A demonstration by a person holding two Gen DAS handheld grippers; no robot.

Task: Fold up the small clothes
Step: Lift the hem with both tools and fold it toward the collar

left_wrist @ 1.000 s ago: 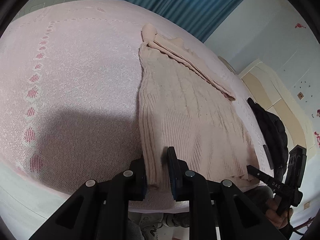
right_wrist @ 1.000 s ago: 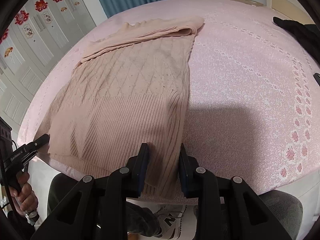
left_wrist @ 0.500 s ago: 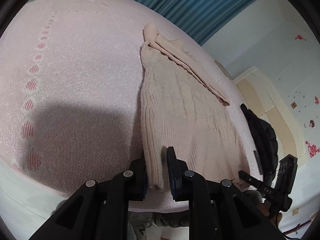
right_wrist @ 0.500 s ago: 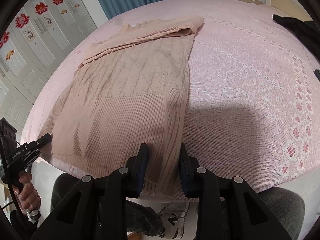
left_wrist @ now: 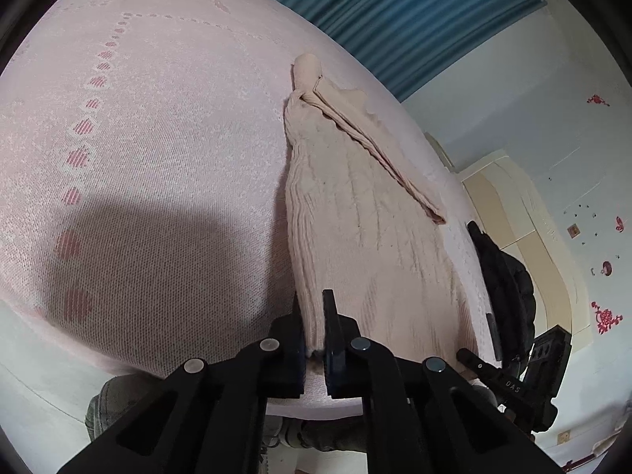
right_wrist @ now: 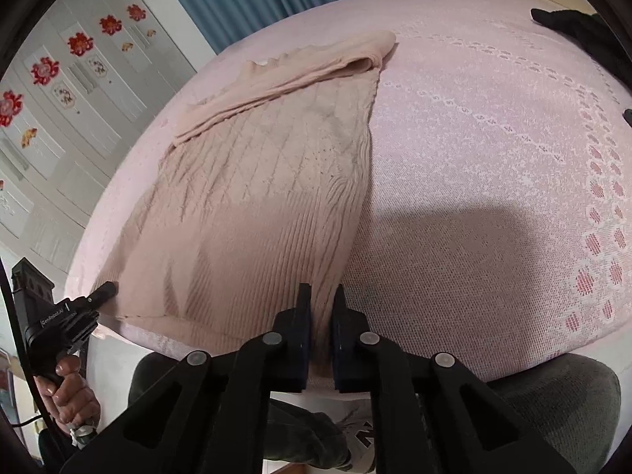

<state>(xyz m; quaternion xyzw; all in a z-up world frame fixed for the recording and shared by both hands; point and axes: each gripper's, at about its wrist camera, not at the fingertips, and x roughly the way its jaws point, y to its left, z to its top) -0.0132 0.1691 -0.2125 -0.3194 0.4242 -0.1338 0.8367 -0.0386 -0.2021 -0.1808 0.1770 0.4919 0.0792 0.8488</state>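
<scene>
A beige knitted sweater (left_wrist: 355,213) lies on a pink bedspread (left_wrist: 138,138), hem near the front edge, sleeves folded across the far end. My left gripper (left_wrist: 314,331) is shut on the hem's left corner. My right gripper (right_wrist: 322,316) is shut on the hem's right corner, and the sweater (right_wrist: 268,181) stretches away from it. Each gripper shows small in the other's view: the right one at the hem's far corner (left_wrist: 470,357), the left one likewise (right_wrist: 102,290).
The pink bedspread (right_wrist: 493,158) covers the whole bed. A black garment (left_wrist: 501,268) lies at the bed's right side, also in the right wrist view (right_wrist: 580,35). Blue curtains (left_wrist: 395,12) hang behind. My knees and shoes show below the bed edge.
Both grippers have closed tighter on the hem corners. The sweater's side edges have been pulled taut toward the front edge, and the left view has tilted down toward the bed.
</scene>
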